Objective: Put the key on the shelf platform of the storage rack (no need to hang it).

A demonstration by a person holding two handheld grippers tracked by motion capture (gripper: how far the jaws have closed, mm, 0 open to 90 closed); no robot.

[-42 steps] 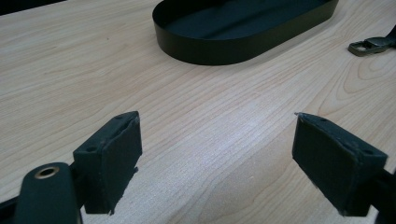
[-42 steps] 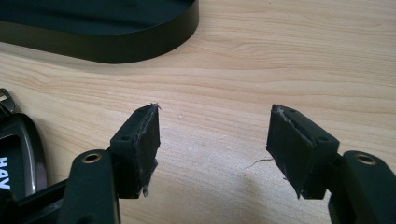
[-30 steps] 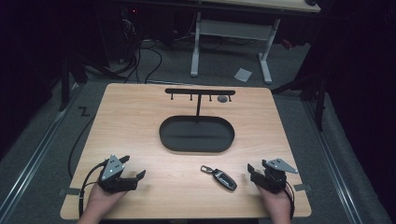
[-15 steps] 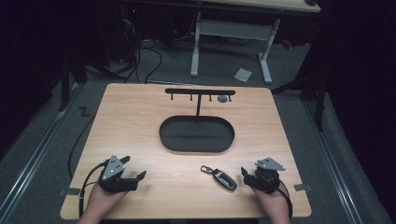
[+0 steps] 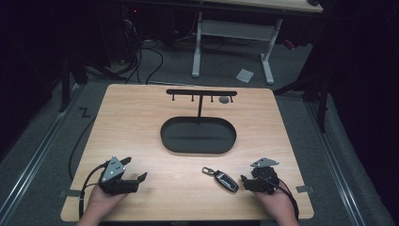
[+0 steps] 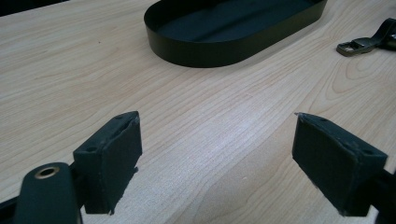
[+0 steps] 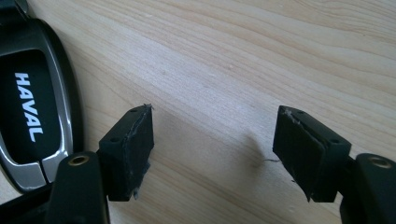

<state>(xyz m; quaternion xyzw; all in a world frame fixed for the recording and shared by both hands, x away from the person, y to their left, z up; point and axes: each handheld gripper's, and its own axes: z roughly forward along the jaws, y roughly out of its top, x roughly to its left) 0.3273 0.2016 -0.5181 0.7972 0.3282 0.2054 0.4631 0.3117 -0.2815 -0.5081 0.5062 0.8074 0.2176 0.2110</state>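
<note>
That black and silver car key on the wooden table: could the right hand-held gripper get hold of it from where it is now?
Probably yes. The black and silver car key lies flat just beside the right hand-held gripper, whose jaws stand open over bare wood. Nothing lies between them, though the gripper would need to shift sideways to straddle the key.

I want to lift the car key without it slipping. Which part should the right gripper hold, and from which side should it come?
Probably the wide black body of the car key, not its thin metal ring end. It lies flat on the table, so the open right gripper should come from above, jaws closing across its narrow width.
</note>
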